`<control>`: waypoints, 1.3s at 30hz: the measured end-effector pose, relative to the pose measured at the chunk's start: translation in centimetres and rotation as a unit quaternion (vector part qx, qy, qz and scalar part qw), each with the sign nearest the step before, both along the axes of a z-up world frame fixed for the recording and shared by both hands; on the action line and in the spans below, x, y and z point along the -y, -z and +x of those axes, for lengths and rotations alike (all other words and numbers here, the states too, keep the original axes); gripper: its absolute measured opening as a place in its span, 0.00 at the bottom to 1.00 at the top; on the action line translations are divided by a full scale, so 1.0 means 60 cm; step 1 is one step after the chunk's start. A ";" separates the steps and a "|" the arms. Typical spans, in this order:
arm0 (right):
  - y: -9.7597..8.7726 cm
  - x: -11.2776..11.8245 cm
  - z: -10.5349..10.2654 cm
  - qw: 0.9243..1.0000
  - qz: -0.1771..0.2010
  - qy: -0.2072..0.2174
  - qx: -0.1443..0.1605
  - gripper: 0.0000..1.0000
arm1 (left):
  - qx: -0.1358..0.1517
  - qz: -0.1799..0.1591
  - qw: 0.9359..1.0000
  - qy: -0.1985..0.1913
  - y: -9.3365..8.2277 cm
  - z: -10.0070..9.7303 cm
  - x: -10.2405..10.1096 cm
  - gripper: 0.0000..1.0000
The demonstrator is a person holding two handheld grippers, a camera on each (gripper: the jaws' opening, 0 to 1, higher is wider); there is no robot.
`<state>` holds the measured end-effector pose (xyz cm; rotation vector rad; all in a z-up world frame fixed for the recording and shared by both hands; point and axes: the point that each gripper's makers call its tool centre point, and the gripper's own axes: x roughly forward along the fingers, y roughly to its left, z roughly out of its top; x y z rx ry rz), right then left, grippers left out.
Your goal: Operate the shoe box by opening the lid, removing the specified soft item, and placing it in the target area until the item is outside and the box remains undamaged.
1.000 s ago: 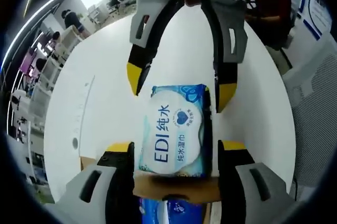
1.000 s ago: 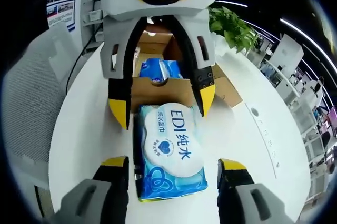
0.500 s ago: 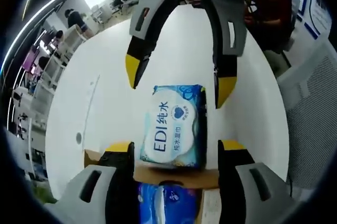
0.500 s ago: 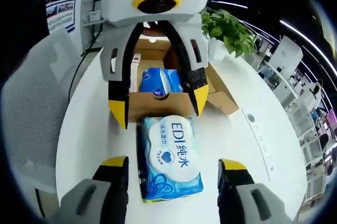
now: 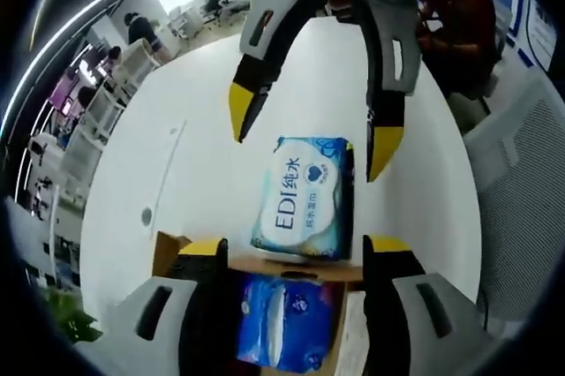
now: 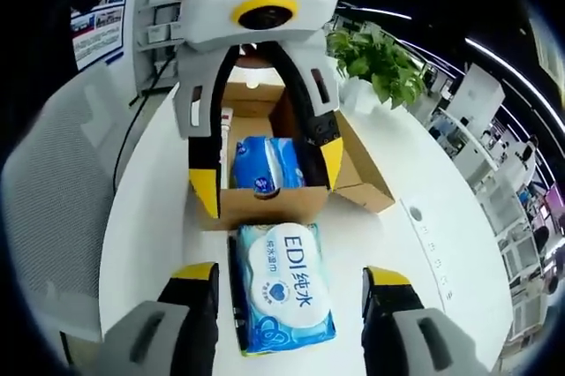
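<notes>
A soft EDI wet-wipes pack point(image 6: 284, 285) lies on the white table point(image 6: 141, 244), touching the open shoe box point(image 6: 265, 204) at its 6 o'clock; both grippers, left point(image 5: 288, 248) and right point(image 6: 287, 273), gape wide, empty. Light, slippery film: best gripped across its long edges.

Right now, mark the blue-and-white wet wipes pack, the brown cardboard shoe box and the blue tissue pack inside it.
blue-and-white wet wipes pack point(image 6: 284, 286), right gripper view, white label.
brown cardboard shoe box point(image 6: 265, 206), right gripper view, near wall.
blue tissue pack point(image 6: 266, 162), right gripper view, top face.
</notes>
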<state>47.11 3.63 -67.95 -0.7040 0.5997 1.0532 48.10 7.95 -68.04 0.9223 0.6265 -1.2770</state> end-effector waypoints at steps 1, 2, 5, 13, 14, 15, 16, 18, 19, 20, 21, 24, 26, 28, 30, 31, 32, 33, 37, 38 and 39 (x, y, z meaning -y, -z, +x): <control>-0.002 -0.003 0.002 1.000 0.002 0.001 0.002 0.64 | -0.002 0.001 1.000 -0.003 0.000 0.001 -0.004 0.62; -0.004 -0.007 0.004 1.000 0.004 0.002 0.004 0.64 | -0.002 0.001 1.000 -0.007 -0.001 0.003 -0.011 0.62; -0.010 -0.017 0.011 1.000 0.009 0.004 0.008 0.63 | -0.006 -0.004 1.000 -0.018 -0.005 0.010 -0.023 0.61; -0.030 -0.042 0.033 0.999 0.025 0.020 0.028 0.59 | 0.000 -0.008 0.999 -0.036 -0.015 0.028 -0.059 0.59; -0.031 -0.047 0.035 0.999 0.029 0.020 0.029 0.59 | 0.001 -0.010 0.999 -0.042 -0.017 0.032 -0.066 0.59; -0.033 -0.051 0.036 0.999 0.031 0.019 0.030 0.59 | 0.002 -0.012 0.999 -0.046 -0.018 0.034 -0.070 0.58; -0.034 -0.056 0.036 0.999 0.034 0.017 0.032 0.58 | 0.001 -0.014 0.999 -0.050 -0.019 0.037 -0.077 0.58; -0.036 -0.065 0.037 0.999 0.036 0.014 0.034 0.58 | 0.002 -0.013 0.998 -0.055 -0.018 0.042 -0.088 0.57; -0.037 -0.069 0.039 0.999 0.037 0.013 0.038 0.58 | 0.003 -0.013 0.998 -0.056 -0.018 0.043 -0.093 0.56; -0.038 -0.073 0.040 0.998 0.039 0.011 0.042 0.57 | 0.005 -0.013 0.998 -0.059 -0.017 0.045 -0.100 0.54; -0.040 -0.079 0.043 0.998 0.041 0.009 0.049 0.56 | 0.006 -0.013 0.998 -0.058 -0.017 0.045 -0.106 0.52; -0.044 -0.092 0.046 0.997 0.046 0.007 0.057 0.51 | 0.007 -0.014 0.998 -0.062 -0.012 0.047 -0.121 0.48; -0.044 -0.101 0.048 0.997 0.047 0.006 0.060 0.49 | 0.009 -0.014 0.998 -0.063 -0.007 0.048 -0.130 0.46; -0.042 -0.110 0.048 0.997 0.047 0.004 0.058 0.49 | 0.009 -0.015 0.997 -0.069 -0.002 0.049 -0.139 0.46; -0.038 -0.118 0.048 0.997 0.044 0.001 0.056 0.46 | 0.007 -0.015 0.997 -0.074 0.004 0.050 -0.147 0.45; -0.036 -0.121 0.048 0.998 0.042 0.000 0.057 0.45 | 0.008 -0.015 0.997 -0.075 0.006 0.050 -0.151 0.44; -0.035 -0.125 0.049 0.998 0.042 0.000 0.056 0.44 | 0.008 -0.014 0.997 -0.076 0.009 0.051 -0.156 0.43; -0.034 -0.128 0.050 0.998 0.041 0.000 0.056 0.42 | 0.008 -0.014 0.997 -0.078 0.012 0.051 -0.160 0.42; -0.022 -0.139 0.055 0.998 0.027 0.000 0.059 0.38 | 0.012 -0.020 0.996 -0.087 0.021 0.055 -0.174 0.36; -0.020 -0.141 0.056 0.998 0.023 -0.001 0.060 0.36 | 0.013 -0.020 0.996 -0.088 0.022 0.055 -0.177 0.34; -0.018 -0.145 0.057 0.998 0.019 -0.003 0.062 0.34 | 0.013 -0.020 0.996 -0.089 0.027 0.056 -0.180 0.34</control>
